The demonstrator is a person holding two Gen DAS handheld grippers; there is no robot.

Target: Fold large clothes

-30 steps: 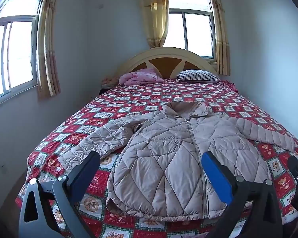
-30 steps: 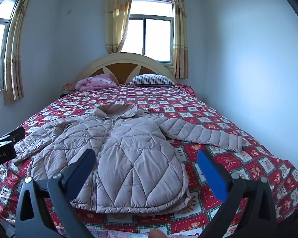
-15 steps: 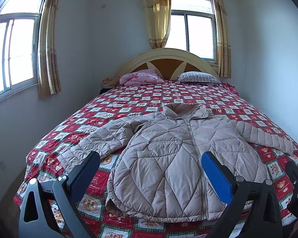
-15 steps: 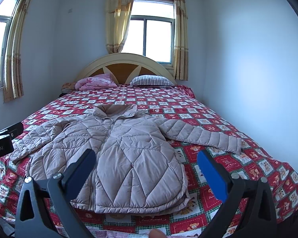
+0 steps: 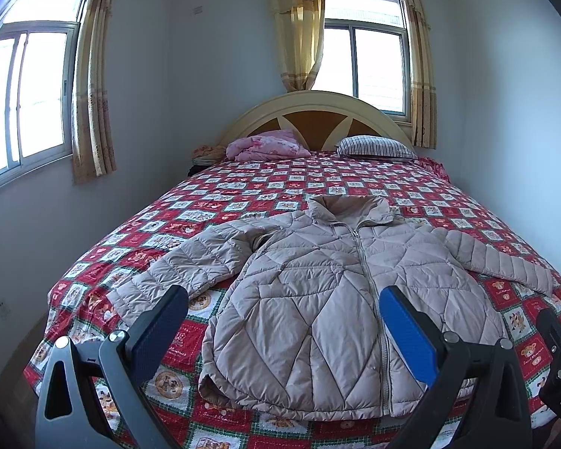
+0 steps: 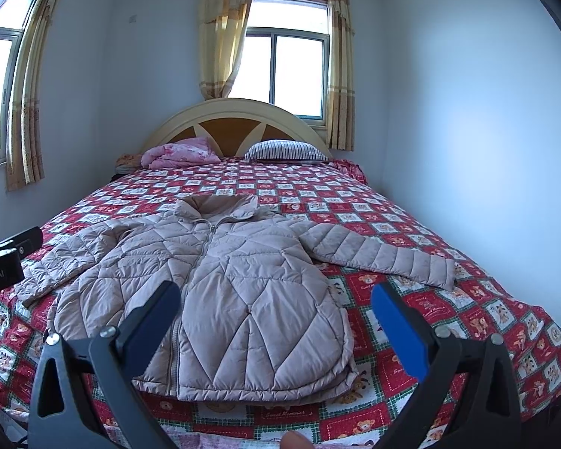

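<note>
One quilted beige jacket (image 5: 329,299) is laid flat and face up on the near half of the bed (image 5: 265,183), zipped, with its collar toward the headboard (image 5: 314,112) and its hem near the foot edge. Its two sleeves are spread out to either side; the sleeve (image 6: 377,252) on the right is stretched straight over the red checked bedspread, while the other sleeve (image 5: 190,262) is angled down toward the bed's left edge.

Two grippers are seen. The left gripper (image 5: 282,327) is held above the foot of the bed with its two fingers spread wide, nothing between them and no contact with the jacket. The right gripper (image 6: 275,321) is likewise held with its jaws wide apart and empty, above the hem.

At the head of the bed, one striped pillow (image 6: 286,149) and one bundled pink quilt (image 6: 179,153) are placed side by side. Two windows are visible, each flanked by yellow curtains (image 5: 299,26).
</note>
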